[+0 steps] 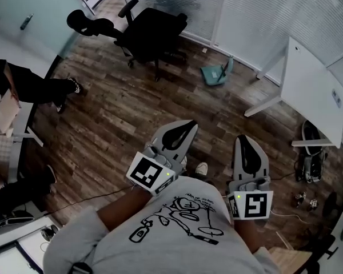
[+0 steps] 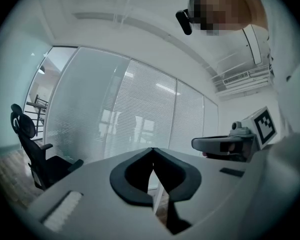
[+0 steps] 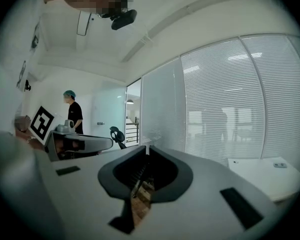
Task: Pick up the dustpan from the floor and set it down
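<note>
Teal plastic dustpan (image 1: 217, 73) lies on the dark wood-plank floor (image 1: 114, 113), between the black swivel office chair (image 1: 151, 33) and the white desk (image 1: 311, 90), well apart from both claws. Close in front of the person's chest: left gripper (image 1: 188, 125), jaws together at the tips, nothing between them; right gripper (image 1: 244, 139) alongside, jaws likewise pressed together, empty. Judgement: task not yet begun, dustpan untouched on the floor. Left to do: close the gap to it, open a claw, grip, lift, set it down
</note>
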`<state>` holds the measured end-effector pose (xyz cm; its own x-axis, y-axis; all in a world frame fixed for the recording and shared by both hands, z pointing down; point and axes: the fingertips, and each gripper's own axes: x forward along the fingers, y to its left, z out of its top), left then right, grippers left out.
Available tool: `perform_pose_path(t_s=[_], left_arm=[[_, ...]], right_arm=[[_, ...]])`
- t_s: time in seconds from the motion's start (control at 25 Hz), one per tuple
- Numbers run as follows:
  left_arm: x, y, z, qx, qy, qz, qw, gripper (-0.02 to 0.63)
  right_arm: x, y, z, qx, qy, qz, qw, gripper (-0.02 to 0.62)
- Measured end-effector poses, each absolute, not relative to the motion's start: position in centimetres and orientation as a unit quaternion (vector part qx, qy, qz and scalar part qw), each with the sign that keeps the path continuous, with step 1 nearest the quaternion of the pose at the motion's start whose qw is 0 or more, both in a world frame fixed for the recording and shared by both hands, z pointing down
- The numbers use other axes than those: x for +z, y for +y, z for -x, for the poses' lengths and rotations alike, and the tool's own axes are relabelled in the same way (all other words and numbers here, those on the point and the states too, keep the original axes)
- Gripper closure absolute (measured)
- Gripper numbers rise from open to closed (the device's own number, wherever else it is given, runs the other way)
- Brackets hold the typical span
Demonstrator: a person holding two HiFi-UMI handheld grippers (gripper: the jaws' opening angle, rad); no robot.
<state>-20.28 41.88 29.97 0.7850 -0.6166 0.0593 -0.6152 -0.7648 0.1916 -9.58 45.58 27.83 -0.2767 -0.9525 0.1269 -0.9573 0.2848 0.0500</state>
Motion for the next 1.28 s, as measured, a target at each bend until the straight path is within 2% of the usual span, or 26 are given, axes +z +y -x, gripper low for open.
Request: perform_pose_path(t_s=[0.68,0.96,1.28], left_arm=[[32.6,39.0,27.1,0.011,-0.32,-0.941,0.108,0.604],[32.4,37.0,25.6,0.002,-0.309,-0.945,0.11,0.604],[31.6,33.4,21.0,0.005,-0.292,-0.951,0.105,0.604]], right_arm=[[30.2,43.4,15.8,0.04,-0.791,-0.607,0.071,0.577],[29.7,41.4,14.7,0.032,-0.783,-0.618,0.069,0.577],[29.7,38.2,10.2,0.04,-0.771,-0.632,0.072,0.577]])
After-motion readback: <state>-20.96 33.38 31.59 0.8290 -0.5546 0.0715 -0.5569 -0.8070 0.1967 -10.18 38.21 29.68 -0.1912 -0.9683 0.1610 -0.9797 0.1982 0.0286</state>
